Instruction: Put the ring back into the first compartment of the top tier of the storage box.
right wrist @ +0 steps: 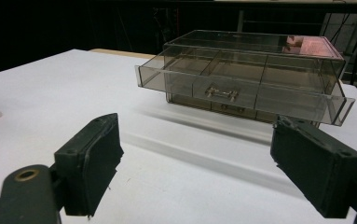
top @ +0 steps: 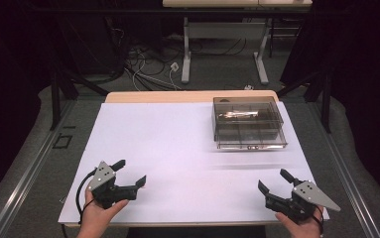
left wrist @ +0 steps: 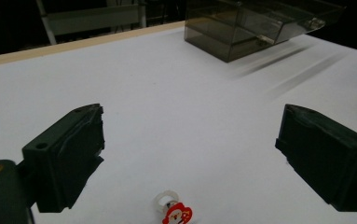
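2 tools — left tool [top: 128, 173], right tool [top: 272, 180] — jaws wide, empty, near front table [top: 177, 148] edge, drawer box [top: 247, 123] well apart.

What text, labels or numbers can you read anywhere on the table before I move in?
No readable text in any view.
Small clear ring with a red-and-white Santa-like figure on the white table sheet: a picture, no lettering.
Smoky transparent plastic drawer box: no label; its top shows a reddish reflection, no legible words.
Black tongs, left and right, with grey plates: no markings legible.
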